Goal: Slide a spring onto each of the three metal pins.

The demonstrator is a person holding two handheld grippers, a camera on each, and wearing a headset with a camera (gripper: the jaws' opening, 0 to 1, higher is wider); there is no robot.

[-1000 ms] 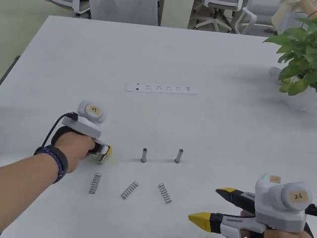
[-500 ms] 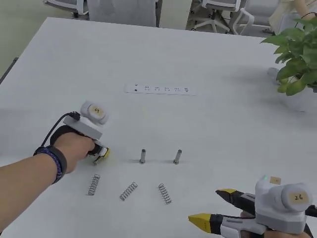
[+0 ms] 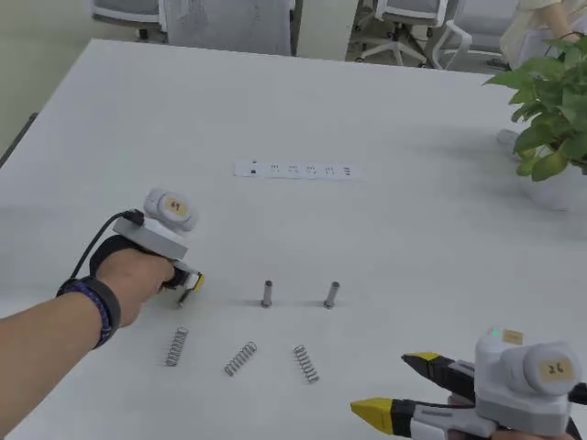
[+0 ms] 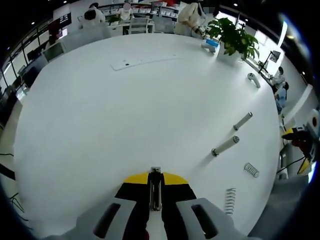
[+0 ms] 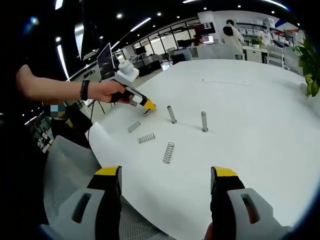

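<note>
My left gripper (image 3: 190,283) hovers low over the white table (image 3: 394,229), shut on a metal pin (image 4: 155,187) whose end points down at the surface (image 3: 183,295). To its right two more pins (image 3: 267,293) (image 3: 331,294) stand upright. Three springs (image 3: 175,346) (image 3: 240,358) (image 3: 305,363) lie in a row nearer to me. At the near right edge my right gripper (image 3: 396,387) is open and holds nothing. In the right gripper view its jaws stand wide apart before the springs (image 5: 168,152), the pins (image 5: 171,114) and the left gripper (image 5: 142,104).
A white power strip (image 3: 293,170) lies flat at mid-table beyond the pins. A potted plant (image 3: 550,101) stands at the far right. Office chairs (image 3: 404,27) line the table's far edge.
The left gripper with its pin has edged slightly away from the springs. The right gripper has stayed put; the small overall shift is the camera's.
</note>
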